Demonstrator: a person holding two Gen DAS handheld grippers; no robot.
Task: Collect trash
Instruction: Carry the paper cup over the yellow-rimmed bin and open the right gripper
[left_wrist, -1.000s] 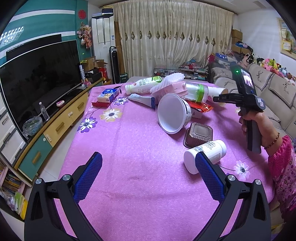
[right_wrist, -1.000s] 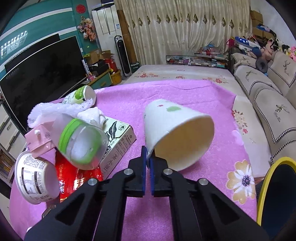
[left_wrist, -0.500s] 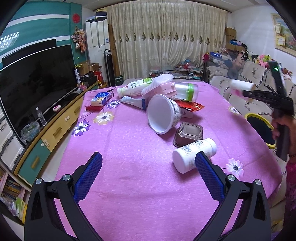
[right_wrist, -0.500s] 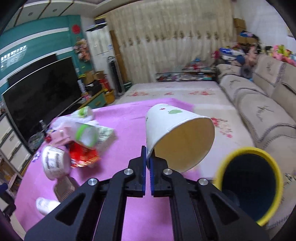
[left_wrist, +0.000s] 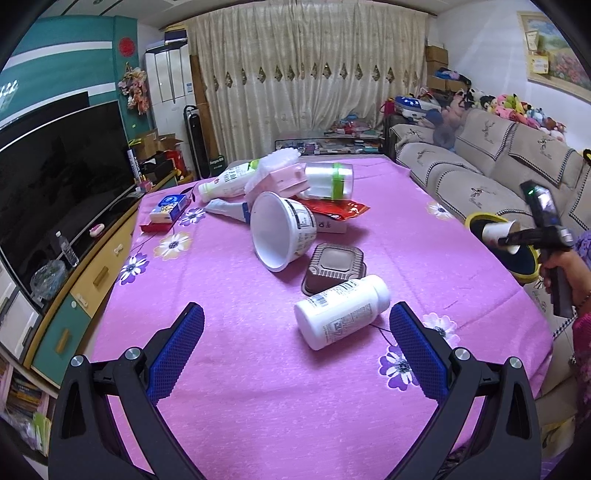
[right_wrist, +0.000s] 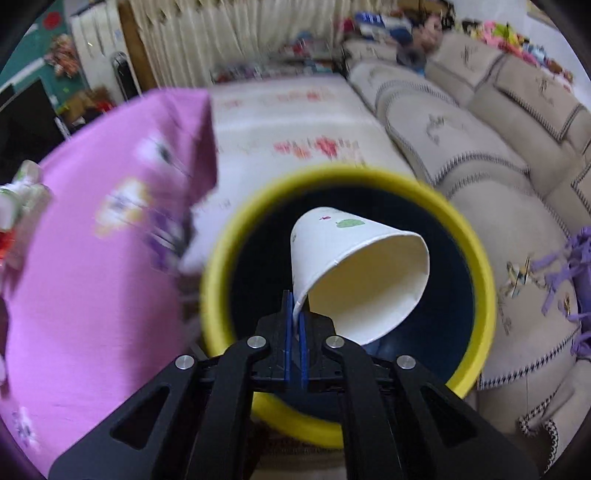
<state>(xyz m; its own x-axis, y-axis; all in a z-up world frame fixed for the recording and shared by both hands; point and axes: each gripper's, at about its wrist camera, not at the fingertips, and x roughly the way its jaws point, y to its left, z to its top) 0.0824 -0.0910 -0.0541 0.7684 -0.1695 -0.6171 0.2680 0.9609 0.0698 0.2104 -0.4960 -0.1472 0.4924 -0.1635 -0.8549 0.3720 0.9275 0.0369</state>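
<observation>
My right gripper (right_wrist: 294, 317) is shut on the rim of a white paper cup (right_wrist: 354, 269) and holds it over the mouth of a yellow-rimmed dark bin (right_wrist: 476, 254). The left wrist view shows the same cup (left_wrist: 498, 230) over the bin (left_wrist: 476, 218), beside the table's right edge. My left gripper (left_wrist: 295, 347) is open and empty above the pink tablecloth (left_wrist: 258, 387). Just ahead of it lies a white pill bottle (left_wrist: 341, 315) on its side. Behind that are a brown foil tray (left_wrist: 334, 267) and a large white paper bowl (left_wrist: 282, 230).
A heap of trash at the table's far end holds a milk bottle (left_wrist: 229, 181), a pink box (left_wrist: 284, 179), a clear jar with a green band (left_wrist: 328, 181) and a red wrapper (left_wrist: 340, 208). A sofa (left_wrist: 480, 177) stands right, a TV cabinet (left_wrist: 74, 273) left.
My right gripper carried the paper cup off the table to the right and now holds it over the bin. My left gripper stayed open and shifted slightly.
</observation>
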